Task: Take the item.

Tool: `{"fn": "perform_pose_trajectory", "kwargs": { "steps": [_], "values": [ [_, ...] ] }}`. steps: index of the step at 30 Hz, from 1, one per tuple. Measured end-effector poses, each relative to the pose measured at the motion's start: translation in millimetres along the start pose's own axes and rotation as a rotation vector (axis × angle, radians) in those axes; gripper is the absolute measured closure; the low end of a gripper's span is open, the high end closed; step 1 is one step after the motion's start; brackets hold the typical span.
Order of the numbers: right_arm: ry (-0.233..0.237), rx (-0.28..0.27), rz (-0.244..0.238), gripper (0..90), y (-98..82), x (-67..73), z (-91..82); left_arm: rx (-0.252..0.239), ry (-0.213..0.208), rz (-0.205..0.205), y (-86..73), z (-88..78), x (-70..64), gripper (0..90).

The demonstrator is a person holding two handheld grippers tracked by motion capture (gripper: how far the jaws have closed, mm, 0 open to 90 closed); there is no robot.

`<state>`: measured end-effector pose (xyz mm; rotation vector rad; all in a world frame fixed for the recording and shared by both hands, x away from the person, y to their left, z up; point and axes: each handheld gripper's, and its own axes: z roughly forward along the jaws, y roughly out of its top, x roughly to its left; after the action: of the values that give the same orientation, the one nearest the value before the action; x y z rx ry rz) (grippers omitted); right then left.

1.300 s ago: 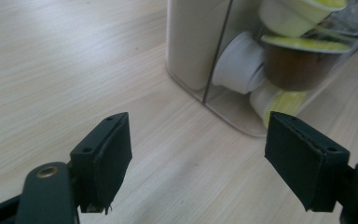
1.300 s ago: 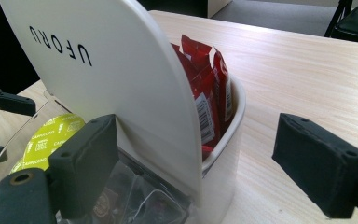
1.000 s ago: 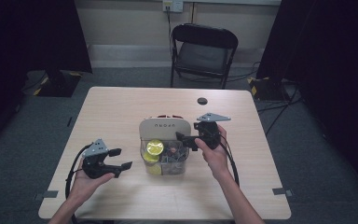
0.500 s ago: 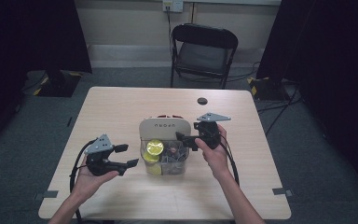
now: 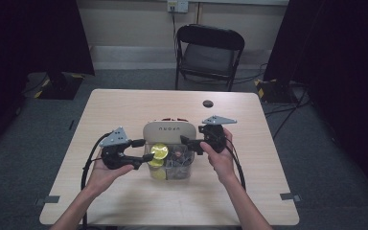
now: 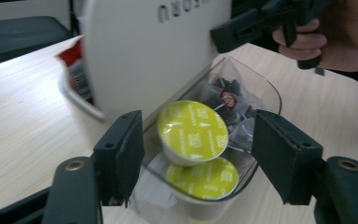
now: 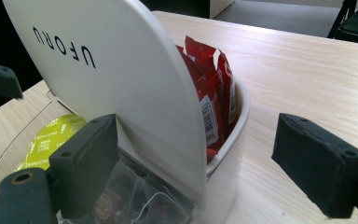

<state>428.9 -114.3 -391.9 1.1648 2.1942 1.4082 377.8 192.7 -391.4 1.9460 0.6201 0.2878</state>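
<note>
Closing in from the left, the left tool [image 5: 145,156] now brackets the clear bin's [image 6: 265,88] upper yellow-lidded coffee capsule [image 6: 193,131], jaws wide; a pinch looks imminent. Right tool [image 5: 187,141] hovers wide at the white divider [image 7: 121,74].

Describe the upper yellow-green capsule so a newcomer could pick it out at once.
Start at the white organiser standing mid-table, lettered UFORU. Its clear front compartment holds dark sachets and two lime-lidded capsules. The upper capsule is tilted, its lid facing the left gripper, and it rests above the lower capsule.
</note>
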Motion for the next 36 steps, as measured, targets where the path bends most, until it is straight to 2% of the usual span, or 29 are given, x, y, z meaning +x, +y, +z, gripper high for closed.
{"fn": "perform_pose_trajectory", "kwargs": {
  "steps": [7, 12, 15, 19, 23, 28, 32, 36],
  "values": [
    [0.004, 0.002, -0.001, 14.1, 0.2, -0.2, -0.2, 0.012, -0.02, -0.016, -3.0, 15.2, 3.4, 33.4],
    [0.006, 0.006, 0.002, 14.3, -0.1, 0.2, 0.6, 0.025, -0.008, -0.027, -8.1, 21.7, 3.1, 33.4],
    [0.008, 0.008, 0.008, 14.5, -0.7, 1.3, 1.5, 0.002, 0.004, -0.02, -9.9, 22.8, 2.5, 33.5],
    [0.012, 0.016, 0.006, 14.5, -2.3, 1.7, 3.5, 0.016, 0.014, -0.017, -9.7, 22.9, 0.4, 33.6],
    [0.007, 0.011, 0.005, 14.4, -1.8, 1.0, 2.2, 0.03, 0.0, -0.009, -10.5, 27.7, -1.9, 34.5],
    [0.006, 0.011, 0.005, 14.4, -2.1, 0.5, 1.5, 0.041, 0.002, -0.001, -10.8, 32.1, -4.4, 34.4],
    [0.0, 0.013, 0.002, 14.9, -2.5, 1.5, 0.8, 0.037, -0.022, -0.045, -11.1, 34.3, -4.3, 33.2],
    [0.002, 0.01, -0.002, 15.0, -1.9, 1.8, 0.8, 0.053, -0.005, -0.014, -10.6, 38.3, -5.5, 33.6]
  ]
}}
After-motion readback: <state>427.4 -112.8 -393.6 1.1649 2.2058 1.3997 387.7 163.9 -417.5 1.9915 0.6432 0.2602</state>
